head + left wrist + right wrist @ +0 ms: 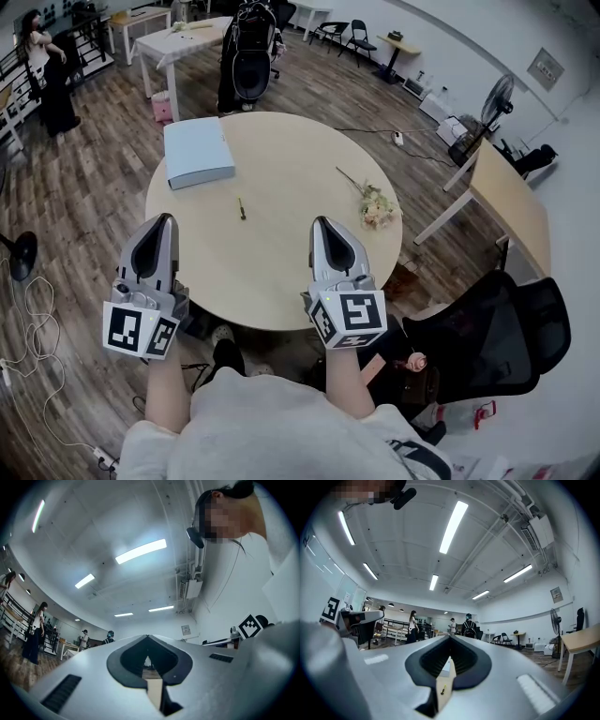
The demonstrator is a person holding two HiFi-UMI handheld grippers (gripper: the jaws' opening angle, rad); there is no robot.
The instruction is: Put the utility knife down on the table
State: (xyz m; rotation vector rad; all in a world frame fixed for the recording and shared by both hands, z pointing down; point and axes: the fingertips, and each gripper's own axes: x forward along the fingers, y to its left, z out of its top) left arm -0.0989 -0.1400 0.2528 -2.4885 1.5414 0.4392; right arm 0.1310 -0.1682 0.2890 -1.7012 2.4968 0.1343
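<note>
The utility knife [241,208], small, dark and yellowish, lies on the round tan table [281,272] left of its middle, with nothing holding it. In the right gripper view the knife [443,690] shows through the slit between the jaws. My left gripper [165,218] hovers over the table's near left edge, jaws shut on nothing. My right gripper [322,222] hangs over the near middle, right of the knife and closer to me, also shut with nothing in it. Both gripper views, left gripper [147,637] and right gripper [450,637], look out level over the table.
A pale blue box [197,151] lies at the table's far left. A small bunch of flowers [377,207] rests near the right edge. A black office chair [492,333] stands at the right, near me. A second table [511,192] and a fan [492,103] stand farther right.
</note>
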